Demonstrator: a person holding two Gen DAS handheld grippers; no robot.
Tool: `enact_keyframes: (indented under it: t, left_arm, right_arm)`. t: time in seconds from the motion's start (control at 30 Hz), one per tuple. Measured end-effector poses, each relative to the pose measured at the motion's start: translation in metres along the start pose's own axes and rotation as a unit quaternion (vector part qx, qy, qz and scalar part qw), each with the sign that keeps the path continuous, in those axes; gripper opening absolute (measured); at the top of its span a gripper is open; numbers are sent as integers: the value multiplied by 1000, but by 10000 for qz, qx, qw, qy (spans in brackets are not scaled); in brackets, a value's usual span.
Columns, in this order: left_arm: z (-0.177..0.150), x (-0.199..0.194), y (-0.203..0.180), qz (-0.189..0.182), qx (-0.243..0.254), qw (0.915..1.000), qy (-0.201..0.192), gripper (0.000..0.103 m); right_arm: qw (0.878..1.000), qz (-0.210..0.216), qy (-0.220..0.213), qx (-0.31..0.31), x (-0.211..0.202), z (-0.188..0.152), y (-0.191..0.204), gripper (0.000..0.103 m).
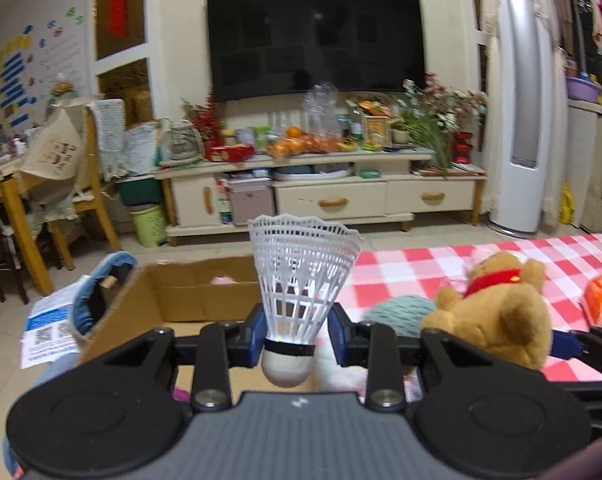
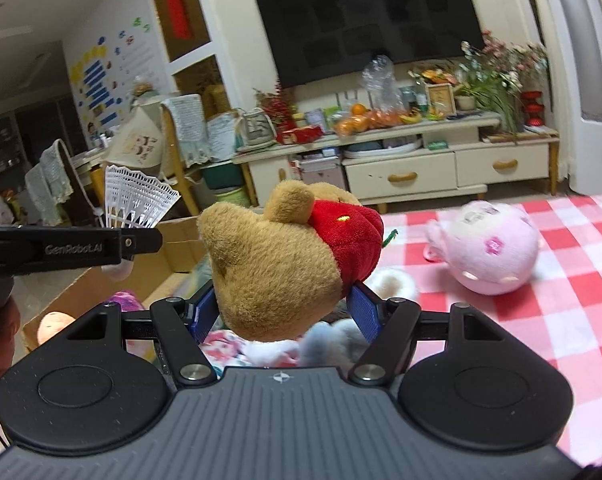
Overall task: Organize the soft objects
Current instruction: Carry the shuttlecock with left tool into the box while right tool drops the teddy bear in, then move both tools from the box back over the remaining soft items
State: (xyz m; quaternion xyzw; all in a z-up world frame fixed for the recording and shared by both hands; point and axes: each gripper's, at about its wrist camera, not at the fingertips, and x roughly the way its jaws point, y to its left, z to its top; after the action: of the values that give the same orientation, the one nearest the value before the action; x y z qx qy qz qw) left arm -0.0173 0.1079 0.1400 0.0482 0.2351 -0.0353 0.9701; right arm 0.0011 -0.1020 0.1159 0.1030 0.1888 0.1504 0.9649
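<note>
Plainly, the only writing that reads clearly is "GenRobot.AI", printed in white on the side of the left tongs (image 2: 141, 240) as the right wrist view shows them. The left tongs (image 1: 297, 330) are drawn in to their narrowest and clamp a white plastic shuttlecock (image 1: 301, 276) at the black band above its cork; its long axis stands nearly upright, cork down and skirt flaring up. The right tongs (image 2: 281, 312) stand wide, their blue pads pressed on either side of a brown plush bear (image 2: 273, 268) with a red scarf, held off the red-and-white checked counter (image 2: 521, 320). Taking the open cardboard box (image 1: 189, 292) as the landmark: the shuttlecock hangs just in front of it, the bear is to its right, and a pink, fluffy thing (image 1: 223, 280), too small to make out, lies inside it against the far wall. A teal yarn ball (image 1: 401, 312) lies right of the box, and further right on the checked cloth rests a pink round plush (image 2: 493, 248).
</note>
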Motion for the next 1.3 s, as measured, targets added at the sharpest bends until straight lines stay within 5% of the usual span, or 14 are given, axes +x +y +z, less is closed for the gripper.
enact_keyframes:
  t: [0.3,1.0,1.13,1.3]
  left_arm:
    - [4,3,41,654,-227,9976,-95,31]
    - [0,15,86,1232,-592,9905,160,33]
    - [0,16,86,1279,-594,9898,197,58]
    - [0,15,85,1339,-582,9891,168,80]
  right_arm:
    - [9989,174,-48,-438,14,16,20,85]
    - [9864,446,449,-1520,39,9,48,87]
    - [9847,394,516,-1616,35,7,49,101]
    - [9842,341,466,-1672,23,8,51,100]
